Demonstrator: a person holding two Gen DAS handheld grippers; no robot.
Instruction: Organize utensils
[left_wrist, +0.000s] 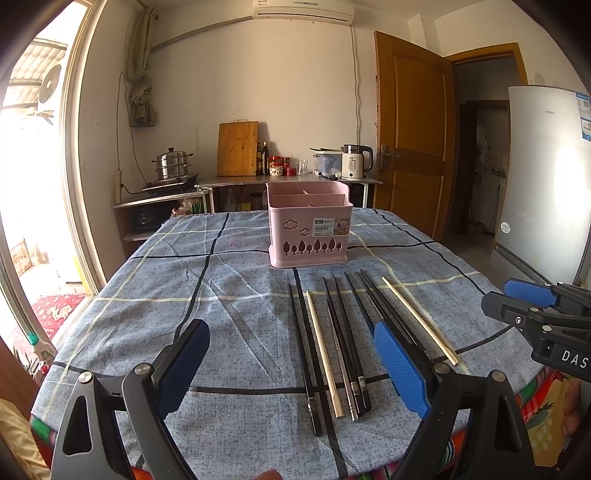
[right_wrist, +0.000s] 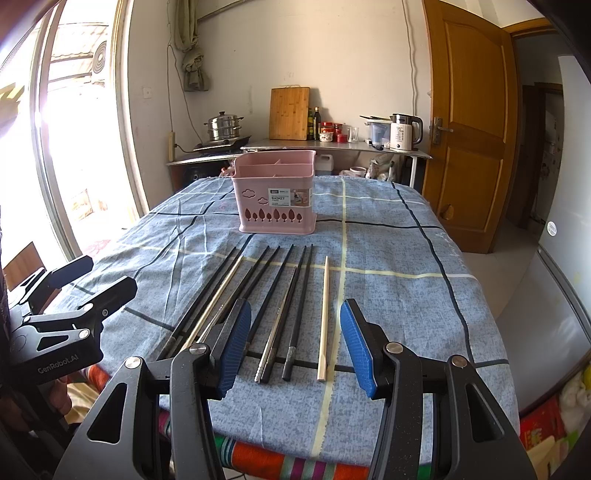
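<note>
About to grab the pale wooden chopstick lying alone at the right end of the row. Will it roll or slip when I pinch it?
The pale wooden chopstick looks thin and straight, so probably stiff and light. It lies flat on the tablecloth, so pinching it may be fiddly. Its butt end looks squared, so rolling seems unlikely. The right gripper is open above it.

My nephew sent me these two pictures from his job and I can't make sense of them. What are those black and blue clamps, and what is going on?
No robot here: a person holds a two-finger gripper in each hand, with a camera on each looking forward. One picture is from the left gripper, the other from the right gripper. Both are open and hold nothing. On the table's blue checked cloth lie chopsticks side by side: mostly black, some pale or metal. Behind them stands an empty pink basket with compartments, probably meant for the chopsticks.
</note>
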